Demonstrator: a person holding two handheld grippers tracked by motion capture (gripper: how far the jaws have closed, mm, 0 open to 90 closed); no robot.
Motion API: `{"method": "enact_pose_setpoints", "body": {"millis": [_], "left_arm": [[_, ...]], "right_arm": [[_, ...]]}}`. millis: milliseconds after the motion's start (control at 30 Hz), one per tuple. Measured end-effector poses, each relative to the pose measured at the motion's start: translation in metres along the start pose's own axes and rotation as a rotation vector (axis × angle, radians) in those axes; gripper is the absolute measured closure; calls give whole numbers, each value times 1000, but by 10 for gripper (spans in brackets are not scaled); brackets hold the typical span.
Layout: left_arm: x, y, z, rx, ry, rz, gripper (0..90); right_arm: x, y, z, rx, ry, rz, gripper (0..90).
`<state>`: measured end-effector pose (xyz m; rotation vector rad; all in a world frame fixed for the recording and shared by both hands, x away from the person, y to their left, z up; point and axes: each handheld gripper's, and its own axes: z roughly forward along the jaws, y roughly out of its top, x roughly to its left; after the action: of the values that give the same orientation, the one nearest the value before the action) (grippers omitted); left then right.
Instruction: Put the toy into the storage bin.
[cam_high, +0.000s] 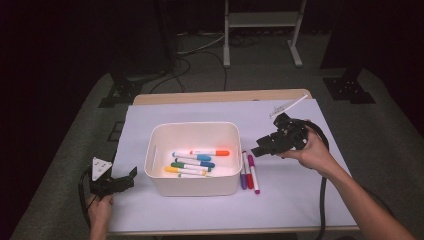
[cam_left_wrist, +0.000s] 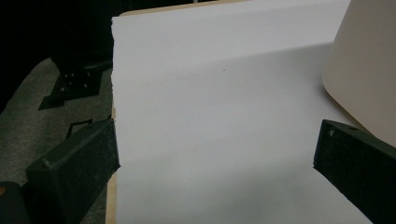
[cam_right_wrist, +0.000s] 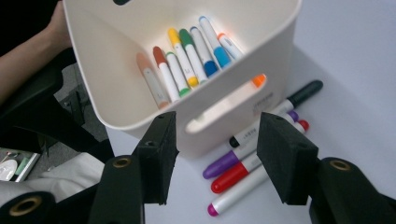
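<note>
A white bin (cam_high: 195, 186) stands mid-table and holds several coloured markers (cam_high: 195, 161). Purple, red and magenta markers (cam_high: 249, 172) lie on the paper just right of it. My right gripper (cam_high: 261, 148) hovers open above those loose markers, pointing at the bin's right wall. In the right gripper view its jaws (cam_right_wrist: 217, 149) are spread wide, with the bin's handle wall (cam_right_wrist: 233, 107) and the loose markers (cam_right_wrist: 233, 175) between and below them. My left gripper (cam_high: 129, 178) rests low at the table's left front, open and holding nothing. Its view has the jaws (cam_left_wrist: 215, 158) wide apart over bare paper, with the bin's wall (cam_left_wrist: 364, 65) to the right.
A white paper sheet (cam_high: 300, 195) covers the wooden table (cam_high: 220, 96). A thin white strip (cam_high: 288, 106) lies at the back right corner. The left table edge (cam_left_wrist: 112, 140) runs close to my left gripper. A metal stand (cam_high: 260, 30) and dark stand feet (cam_high: 347, 87) sit on the floor beyond.
</note>
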<state>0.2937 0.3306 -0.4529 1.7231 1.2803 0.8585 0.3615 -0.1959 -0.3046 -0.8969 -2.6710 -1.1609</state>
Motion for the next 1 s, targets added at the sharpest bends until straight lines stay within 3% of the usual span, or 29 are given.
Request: {"method": "enact_pose_setpoints", "body": {"millis": [367,1000], "left_arm": [[0,0,0,3,1,3,0],[0,0,-1,-5,0,-2,0]], "right_arm": [[-20,-32,14,24,-49,70,439],[-32,-62,77,76,-100,112,443]]}}
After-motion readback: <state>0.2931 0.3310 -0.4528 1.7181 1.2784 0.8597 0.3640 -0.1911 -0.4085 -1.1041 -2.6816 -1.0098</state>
